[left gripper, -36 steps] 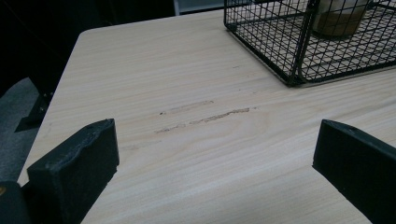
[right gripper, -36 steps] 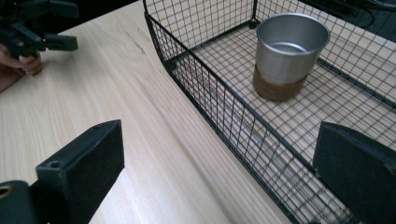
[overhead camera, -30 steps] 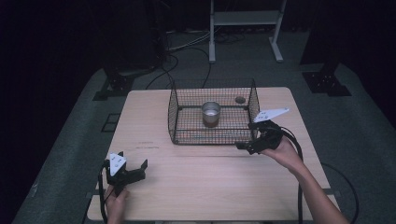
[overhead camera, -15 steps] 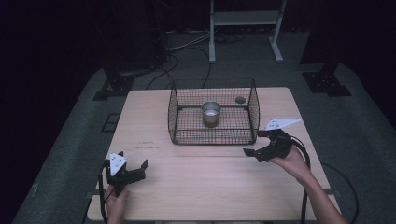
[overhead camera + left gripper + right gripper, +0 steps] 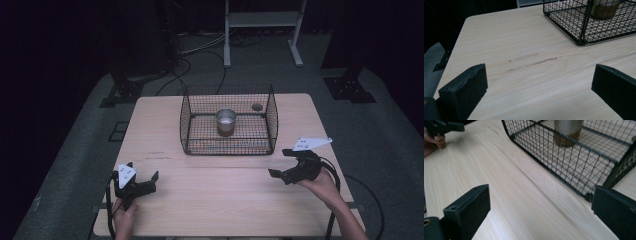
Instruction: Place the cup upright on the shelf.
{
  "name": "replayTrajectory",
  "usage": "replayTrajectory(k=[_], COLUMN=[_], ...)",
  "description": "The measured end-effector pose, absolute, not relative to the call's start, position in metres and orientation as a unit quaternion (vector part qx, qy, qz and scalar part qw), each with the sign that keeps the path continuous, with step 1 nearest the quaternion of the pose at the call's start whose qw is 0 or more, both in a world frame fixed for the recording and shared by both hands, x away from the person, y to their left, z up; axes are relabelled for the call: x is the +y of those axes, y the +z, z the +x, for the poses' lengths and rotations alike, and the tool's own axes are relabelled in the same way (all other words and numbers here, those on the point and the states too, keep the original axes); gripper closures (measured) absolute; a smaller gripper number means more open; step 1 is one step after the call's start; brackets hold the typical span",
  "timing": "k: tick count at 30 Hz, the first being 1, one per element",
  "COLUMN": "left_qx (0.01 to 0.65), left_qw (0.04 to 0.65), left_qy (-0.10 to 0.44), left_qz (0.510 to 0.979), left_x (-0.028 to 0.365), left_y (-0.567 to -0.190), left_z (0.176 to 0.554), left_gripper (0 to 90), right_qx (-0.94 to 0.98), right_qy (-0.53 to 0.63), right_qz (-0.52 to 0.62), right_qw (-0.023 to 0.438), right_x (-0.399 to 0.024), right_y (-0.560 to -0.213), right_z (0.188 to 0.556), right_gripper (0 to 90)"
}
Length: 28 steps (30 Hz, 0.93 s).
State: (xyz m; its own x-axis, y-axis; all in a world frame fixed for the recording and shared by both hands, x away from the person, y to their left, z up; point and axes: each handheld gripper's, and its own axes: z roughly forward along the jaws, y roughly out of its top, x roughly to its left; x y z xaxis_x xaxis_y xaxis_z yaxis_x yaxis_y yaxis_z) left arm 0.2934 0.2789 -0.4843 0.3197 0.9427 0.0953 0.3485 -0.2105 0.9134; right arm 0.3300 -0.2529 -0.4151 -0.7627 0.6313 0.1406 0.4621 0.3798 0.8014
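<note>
Both claws, left (image 5: 146,179) and right (image 5: 281,162), were held apart and empty; the steel cup (image 5: 226,122) in the black wire basket (image 5: 228,148), at twelve o'clock, was judged already placed.

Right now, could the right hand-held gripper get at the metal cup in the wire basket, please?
Probably yes: the right hand-held gripper is open and empty, and the wire basket is open-topped, so the metal cup looks reachable from above, not through the mesh side.

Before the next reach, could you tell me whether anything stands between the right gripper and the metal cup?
Yes. The metal cup stands inside the wire basket, whose near mesh wall lies between it and the right gripper. The basket's top is open, so a reach from above looks clear.
</note>
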Motion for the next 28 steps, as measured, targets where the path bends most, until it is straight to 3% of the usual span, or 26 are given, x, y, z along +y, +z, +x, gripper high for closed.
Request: replayTrajectory(k=[16,28], left_qx=[0.464,0.463], left_qw=[0.425,0.42], left_qy=[0.353,0.356], left_qz=[0.693,0.694], left_x=[0.278,0.278], left_y=[-0.484,-0.484], left_z=[0.293,0.293], left_gripper=[0.0,0.0], right_qx=[0.829,0.784], right_qy=[0.43,0.459], right_qz=[0.345,0.386], right_qw=[0.098,0.158], right_x=[-0.266,-0.28], right_y=[-0.434,-0.444], right_z=[0.311,0.279], right_gripper=[1.7,6.4])
